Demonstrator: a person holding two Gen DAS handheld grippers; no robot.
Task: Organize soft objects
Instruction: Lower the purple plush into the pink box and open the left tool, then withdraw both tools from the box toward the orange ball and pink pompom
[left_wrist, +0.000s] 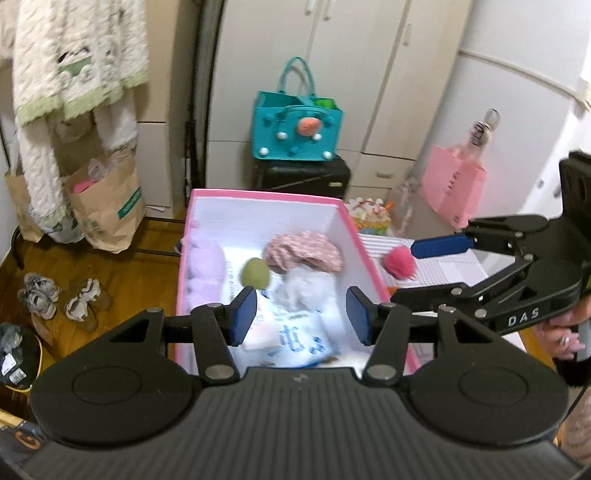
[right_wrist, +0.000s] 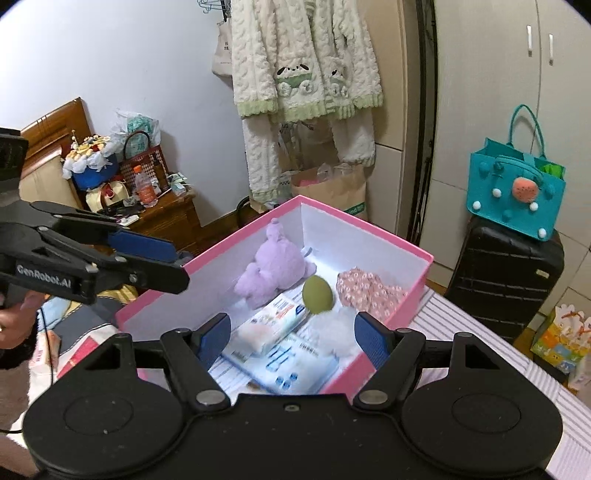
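A pink box with white inside walls holds a purple plush toy, a green egg-shaped sponge, a pink floral cloth, a white fluffy item and tissue packs. A pink fuzzy ball lies outside the box on the striped surface. My left gripper is open and empty above the box's near end. My right gripper is open and empty over the box.
A teal felt bag sits on a black suitcase. A fluffy robe hangs on the wall. Paper bags, shoes and a pink paper bag stand around.
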